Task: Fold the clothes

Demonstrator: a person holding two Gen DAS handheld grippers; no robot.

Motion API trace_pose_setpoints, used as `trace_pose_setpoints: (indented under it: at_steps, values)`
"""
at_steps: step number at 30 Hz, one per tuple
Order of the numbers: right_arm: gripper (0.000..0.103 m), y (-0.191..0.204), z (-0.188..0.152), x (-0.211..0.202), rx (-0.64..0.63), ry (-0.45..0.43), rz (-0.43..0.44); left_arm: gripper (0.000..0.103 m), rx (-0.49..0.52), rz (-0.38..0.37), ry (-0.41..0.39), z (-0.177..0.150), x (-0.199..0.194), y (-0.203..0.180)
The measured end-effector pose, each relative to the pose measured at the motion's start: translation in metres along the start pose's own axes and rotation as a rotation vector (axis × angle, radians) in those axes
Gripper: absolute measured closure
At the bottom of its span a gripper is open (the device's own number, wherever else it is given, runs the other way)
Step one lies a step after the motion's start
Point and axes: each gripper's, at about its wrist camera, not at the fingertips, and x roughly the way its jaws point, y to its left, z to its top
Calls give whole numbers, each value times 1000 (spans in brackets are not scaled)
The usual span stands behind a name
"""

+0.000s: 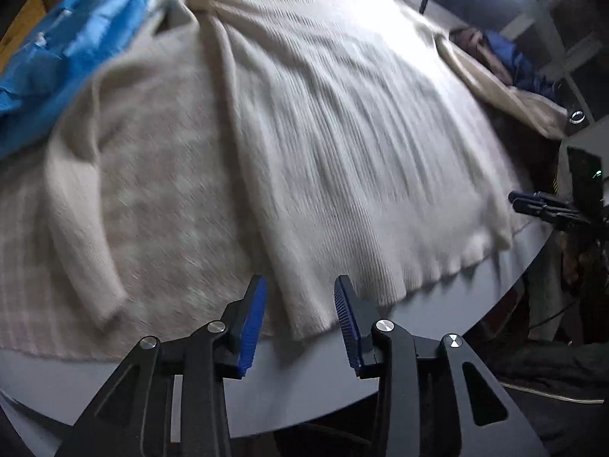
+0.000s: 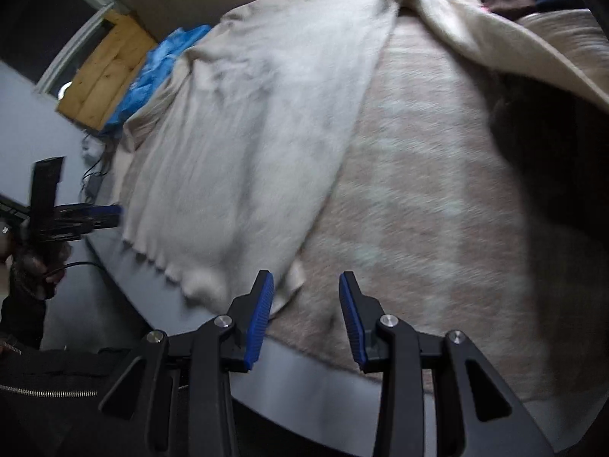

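I have the cream ribbed sweater (image 1: 342, 144) lying flat on a pinkish checked blanket (image 1: 163, 198) that covers the grey table (image 1: 449, 320); its scalloped hem runs along the table's near edge, and one side panel is already turned in over the body, judging by the long straight fold line in the right wrist view. A sleeve (image 1: 76, 221) lies on the blanket towards the left side, and blue cloth (image 1: 76, 38) is heaped at the far left corner

My left gripper (image 1: 300, 316) hangs over the near edge at the hem, jaws apart, nothing between the blue pads. My right gripper (image 2: 306, 316) sits at the other hem corner (image 2: 293, 278), jaws likewise apart and empty, over the blanket just beside the folded edge

I judge the step to be taking both hem corners so the lower part can be carried up towards the collar. To do it well I want each pair of pads to bite all the layers of knit at the hem, and none of the blanket beneath. The knit is loose and stretchy, so I would lift both corners together and level, keep the hem taut between the grippers, and lay it down square to the shoulders. Both views are smeared, so I would settle first before closing
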Motion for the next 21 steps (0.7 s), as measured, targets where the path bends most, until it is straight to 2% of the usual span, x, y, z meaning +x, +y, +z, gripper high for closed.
trace_pose_setpoints:
  at_steps: [2, 3, 4, 7, 8, 11, 14, 17, 21]
  values:
    - [67, 6, -4, 5, -36, 1, 3, 70, 1, -6, -2, 1, 9, -4]
    - [67, 10, -5, 8, -59, 3, -4, 77, 13, -2, -15, 3, 10, -6]
    - [67, 14, -6, 11, -87, -1, -14, 96, 19, -12, -16, 5, 12, -8]
    - [67, 21, -5, 16, -124, -13, -20, 97, 19, -41, -15, 20, 11, -5]
    - [63, 21, -4, 17, -126, -15, -12, 97, 15, -52, -24, 22, 5, -3]
    - [60, 11, -8, 9, -68, -28, 44, 97, -54, -79, -117, 26, -31, 17]
    - [60, -3, -11, -8, -8, -90, 88, 100, -118, -25, -186, 31, -54, 43]
    - [61, 0, -13, -15, -41, -120, 56, 100, -139, 24, -168, 32, -53, 54]
    - [62, 32, -9, -6, -144, -111, 58, 100, -140, 58, -143, 35, -44, 62]
